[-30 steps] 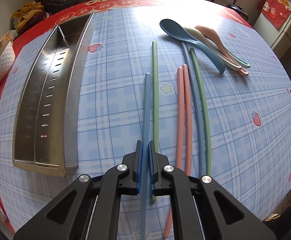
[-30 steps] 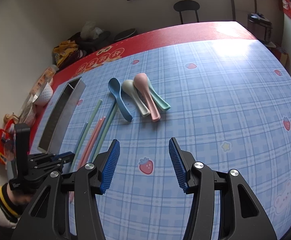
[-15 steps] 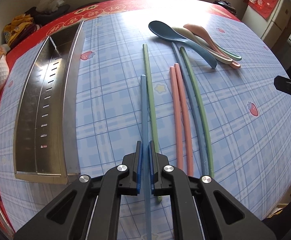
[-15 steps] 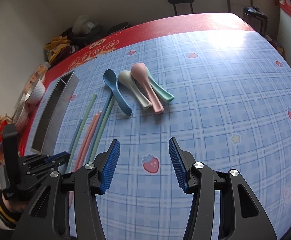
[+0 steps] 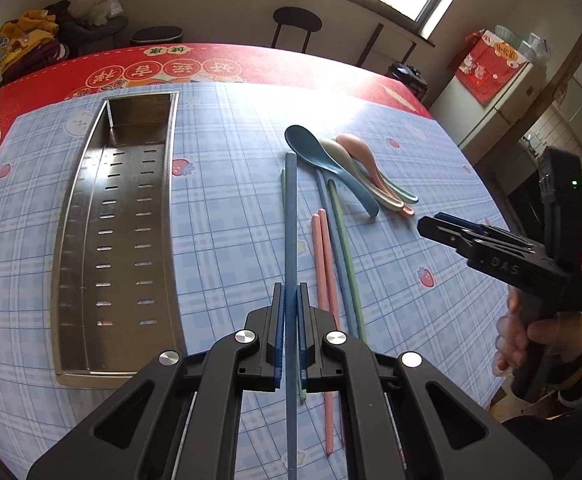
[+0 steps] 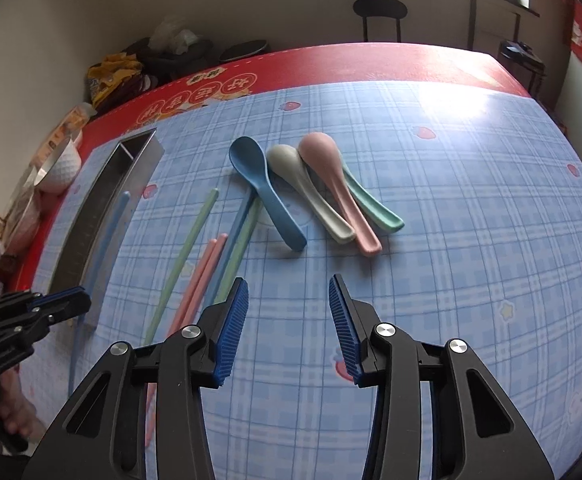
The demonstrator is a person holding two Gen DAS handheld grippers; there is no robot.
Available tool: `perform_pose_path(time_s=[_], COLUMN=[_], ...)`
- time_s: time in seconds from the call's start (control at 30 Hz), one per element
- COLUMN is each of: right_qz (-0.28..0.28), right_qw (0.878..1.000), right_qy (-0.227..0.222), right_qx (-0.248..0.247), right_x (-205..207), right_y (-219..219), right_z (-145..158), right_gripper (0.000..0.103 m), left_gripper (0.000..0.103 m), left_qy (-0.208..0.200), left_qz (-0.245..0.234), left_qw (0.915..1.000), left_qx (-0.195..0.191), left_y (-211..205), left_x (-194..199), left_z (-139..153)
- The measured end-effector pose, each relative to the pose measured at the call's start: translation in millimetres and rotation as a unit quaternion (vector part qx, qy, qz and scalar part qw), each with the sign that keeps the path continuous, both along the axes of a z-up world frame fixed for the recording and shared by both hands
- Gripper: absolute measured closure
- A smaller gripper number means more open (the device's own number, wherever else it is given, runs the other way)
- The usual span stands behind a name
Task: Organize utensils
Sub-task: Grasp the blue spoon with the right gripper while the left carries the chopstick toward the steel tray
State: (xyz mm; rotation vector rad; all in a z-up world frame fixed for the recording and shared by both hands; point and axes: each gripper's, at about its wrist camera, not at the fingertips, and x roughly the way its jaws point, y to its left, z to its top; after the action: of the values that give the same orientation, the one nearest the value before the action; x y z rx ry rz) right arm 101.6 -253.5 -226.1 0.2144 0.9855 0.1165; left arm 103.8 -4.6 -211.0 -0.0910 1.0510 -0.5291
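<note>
In the left wrist view, the tray [image 5: 91,240] lies at left. At centre, the left gripper [image 5: 290,336] clamps a blue chopstick [image 5: 290,220], apparently lifted off the table [image 5: 219,208]. Spoons [image 6: 291,184] lie upper centre. The right gripper [image 6: 289,320], jaws closing, holds nothing.

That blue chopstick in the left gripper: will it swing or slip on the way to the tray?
The blue chopstick looks stiff and straight, so it probably won't droop. The left gripper pinches near one end, so it may pivot. Its smooth surface could slide; the metal tray is close.
</note>
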Motion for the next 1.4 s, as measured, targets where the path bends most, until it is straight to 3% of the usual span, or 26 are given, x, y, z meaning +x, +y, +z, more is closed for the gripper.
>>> perform_pose_path(time_s=[0.33, 0.57, 0.83, 1.17, 1.4], right_qz=[0.068, 0.063, 0.057, 0.047, 0.014], right_qw=[0.994, 0.993, 0.996, 0.998, 0.998], right_qy=[0.001, 0.036, 0.054, 0.041, 0.019], right_qx=[-0.080, -0.088, -0.041, -0.023, 0.053], right_x=[96.0, 109.1, 96.3, 83.5, 59.7], right_y=[43.1, 41.3, 37.3, 44.2, 40.2], right_z=[-18.8, -39.5, -44.8, -40.6, -17.4], right_gripper=[0.066, 0.072, 0.090, 0.090, 0.090], left_gripper=[0.097, 0.097, 0.097, 0.097, 0.097], left_qy=[-0.029, -0.023, -0.023, -0.019, -0.017], left_qz=[0.056, 0.088, 0.090, 0.110, 0.120], left_qw=[0.9979, 0.9958, 0.9955, 0.9935, 0.9924], left_qx=[0.014, 0.009, 0.020, 0.021, 0.020], left_y=[37.2, 59.6, 58.2, 66.2, 71.5], left_x=[-9.9, -15.5, -17.8, -19.9, -20.5], left_z=[17.3, 18.0, 20.5, 24.1, 25.6])
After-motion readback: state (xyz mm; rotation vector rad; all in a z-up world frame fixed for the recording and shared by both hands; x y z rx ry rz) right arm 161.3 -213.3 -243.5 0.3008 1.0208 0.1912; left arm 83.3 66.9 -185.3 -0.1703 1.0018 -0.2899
